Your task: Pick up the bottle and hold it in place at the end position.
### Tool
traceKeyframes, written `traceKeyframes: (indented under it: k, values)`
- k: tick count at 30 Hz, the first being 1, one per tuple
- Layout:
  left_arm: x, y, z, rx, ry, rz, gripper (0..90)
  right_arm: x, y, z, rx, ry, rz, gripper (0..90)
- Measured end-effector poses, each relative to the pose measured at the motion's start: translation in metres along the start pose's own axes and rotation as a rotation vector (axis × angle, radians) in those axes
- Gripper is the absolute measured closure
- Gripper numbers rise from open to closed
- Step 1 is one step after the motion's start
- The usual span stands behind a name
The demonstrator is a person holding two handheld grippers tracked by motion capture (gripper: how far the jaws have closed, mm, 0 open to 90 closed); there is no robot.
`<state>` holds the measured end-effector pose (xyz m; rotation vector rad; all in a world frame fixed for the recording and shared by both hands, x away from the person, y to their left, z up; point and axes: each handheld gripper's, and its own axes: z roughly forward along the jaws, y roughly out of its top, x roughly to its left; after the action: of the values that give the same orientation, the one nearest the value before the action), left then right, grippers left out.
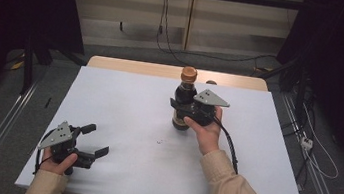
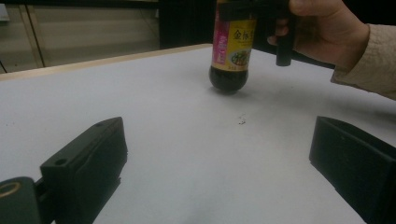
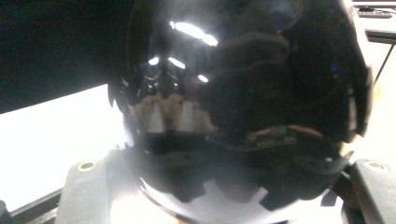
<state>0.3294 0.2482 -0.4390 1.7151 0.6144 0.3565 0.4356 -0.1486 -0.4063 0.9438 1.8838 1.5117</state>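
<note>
My right tool [image 1: 189, 110] pinches the dark sauce bottle [image 1: 182, 103] upright over the worktop [image 1: 121, 120]; glossy glass may slip or tip; my left tool [image 1: 94, 143] rests spread.

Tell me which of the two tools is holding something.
The right tool: its jaws are shut on the dark bottle. The left tool stands open over bare table.

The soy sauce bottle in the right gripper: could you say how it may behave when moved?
The soy sauce bottle looks nearly full of dark liquid, so probably heavy. Its glossy surface may slip in the right gripper. Tall with a rounded base, it could tip on the table.
</note>
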Motion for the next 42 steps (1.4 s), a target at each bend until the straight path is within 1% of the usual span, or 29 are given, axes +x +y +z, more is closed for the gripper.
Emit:
traceKeyframes:
  k: [1,2,3,7,10,13,18,20,23,29,36,40,42]
  values:
    - [0.0,0.0,0.0,0.0,0.0,0.004,3.9,0.0,0.0,0.001,-0.001,0.0,0.002,30.6]
    - [0.0,0.0,0.0,-0.001,0.0,-0.001,4.0,0.0,0.0,0.002,0.0,0.0,0.006,30.6]
    - [-0.001,0.0,0.0,-0.005,-0.001,-0.019,4.0,0.0,0.0,0.003,-0.003,0.0,0.002,30.6]
    - [-0.001,0.0,0.0,-0.009,-0.002,-0.024,4.0,0.001,0.002,0.007,-0.002,0.004,-0.011,30.6]
    - [-0.001,-0.001,0.0,-0.008,-0.004,-0.025,4.0,0.002,0.001,0.009,0.001,0.008,-0.003,30.6]
    - [-0.001,-0.001,0.0,-0.008,-0.004,-0.025,3.9,0.004,-0.001,0.013,0.004,0.01,-0.005,30.6]
    - [-0.001,-0.001,0.001,-0.013,0.0,-0.036,4.0,0.008,-0.006,0.017,0.011,0.024,-0.009,30.6]
    - [-0.001,-0.001,0.001,-0.005,-0.006,-0.029,4.0,0.009,-0.006,0.017,0.009,0.025,-0.013,30.6]
    - [-0.001,-0.001,0.002,-0.003,-0.006,-0.029,4.0,0.009,-0.005,0.018,0.0,0.035,0.001,30.6]
    - [-0.001,-0.002,0.001,-0.005,-0.005,-0.03,4.0,0.013,-0.006,0.02,0.004,0.039,-0.006,30.5]
    - [-0.001,-0.002,0.001,-0.003,-0.005,-0.034,4.0,0.01,-0.007,0.019,0.001,0.054,-0.005,30.5]
    - [0.0,-0.002,0.002,0.001,-0.005,-0.037,4.0,0.009,-0.007,0.02,-0.002,0.06,-0.012,30.4]
    - [0.001,-0.003,0.001,0.012,-0.008,-0.03,4.0,0.009,-0.007,0.019,-0.006,0.065,-0.026,30.3]
